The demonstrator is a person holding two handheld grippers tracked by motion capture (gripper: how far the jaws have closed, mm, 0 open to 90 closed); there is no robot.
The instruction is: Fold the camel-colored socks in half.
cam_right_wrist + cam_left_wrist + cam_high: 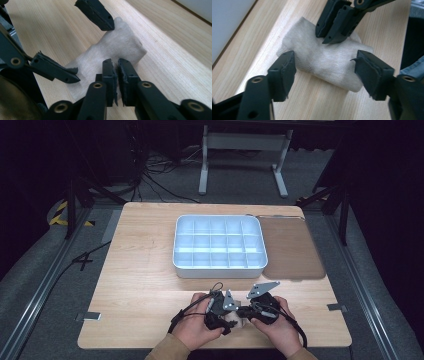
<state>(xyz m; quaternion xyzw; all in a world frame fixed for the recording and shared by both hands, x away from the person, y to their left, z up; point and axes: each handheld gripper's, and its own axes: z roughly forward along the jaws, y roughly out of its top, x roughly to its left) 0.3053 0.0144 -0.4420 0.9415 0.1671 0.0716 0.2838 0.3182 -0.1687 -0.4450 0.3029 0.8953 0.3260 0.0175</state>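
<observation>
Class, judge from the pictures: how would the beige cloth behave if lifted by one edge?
The cloth would likely droop, since it lies rumpled and folded. It looks thin and woven, so probably light. It seems unlikely to slip from the right gripper, whose nearly shut jaws pinch its edge.

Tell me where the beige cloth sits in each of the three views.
High view: the beige cloth lies at bottom centre, between the two hands.
Left gripper view: centre, between the open jaws.
Right gripper view: centre, ahead of the nearly closed jaws.
Shared landmark: the light wooden table.
</observation>
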